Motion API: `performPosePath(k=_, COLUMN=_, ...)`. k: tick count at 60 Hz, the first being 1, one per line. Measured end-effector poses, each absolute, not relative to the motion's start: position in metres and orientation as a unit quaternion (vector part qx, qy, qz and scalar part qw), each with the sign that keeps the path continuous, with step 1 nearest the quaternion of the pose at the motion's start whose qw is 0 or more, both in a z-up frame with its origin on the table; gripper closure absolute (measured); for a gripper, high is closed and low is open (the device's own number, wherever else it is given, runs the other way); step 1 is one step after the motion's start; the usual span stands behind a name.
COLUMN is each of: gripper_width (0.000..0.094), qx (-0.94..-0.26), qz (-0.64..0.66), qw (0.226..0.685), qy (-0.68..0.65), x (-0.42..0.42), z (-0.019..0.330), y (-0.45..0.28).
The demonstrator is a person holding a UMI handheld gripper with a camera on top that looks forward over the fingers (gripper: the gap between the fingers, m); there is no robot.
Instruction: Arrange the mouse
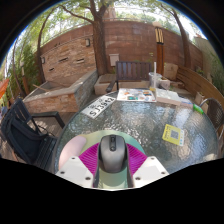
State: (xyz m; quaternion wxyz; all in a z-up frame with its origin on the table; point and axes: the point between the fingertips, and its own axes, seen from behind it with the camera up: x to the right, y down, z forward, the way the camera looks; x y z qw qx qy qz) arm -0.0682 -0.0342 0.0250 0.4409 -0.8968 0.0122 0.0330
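- Claw (112,172): mine, low over a round glass table (140,125); fingers spread, with magenta pads (80,158) on their inner faces.
- Mouse (112,157): grey and black, lying between my fingers, its long axis running along them. Whether both pads actually press its sides I cannot tell; it sits close against them.
- White block (112,180): pale piece directly under and behind the mouse, between the fingers; I cannot tell whether it is part of my claw.
- Card (100,108): white strip with dark print, flat on the glass well beyond my fingers, to the left.
- Yellow square (174,133): small flat item on the glass, ahead and to the right.
- Papers (136,96): a printed stack at the table's far side.
- Chair (28,130): dark, at the table's left rim.
- Brick wall (120,45): behind the table, with trees above.
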Motion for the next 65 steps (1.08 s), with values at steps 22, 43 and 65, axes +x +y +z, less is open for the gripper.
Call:
performPosePath(k=22, gripper_width=0.0073, qx=-0.903, qz=-0.004, qw=0.429, qy=-0.002, x=-0.075, z=0.075, y=-0.067)
performPosePath(k=43, gripper_width=0.0079, qx=-0.909, qz=-0.038, qw=0.415, qy=-0.005, x=-0.089, z=0.179, y=-0.171)
performPosePath(k=65, gripper_width=0.0078, qx=-0.911, qz=-0.048, qw=0.41, qy=0.013, x=-0.088, z=0.19, y=-0.198)
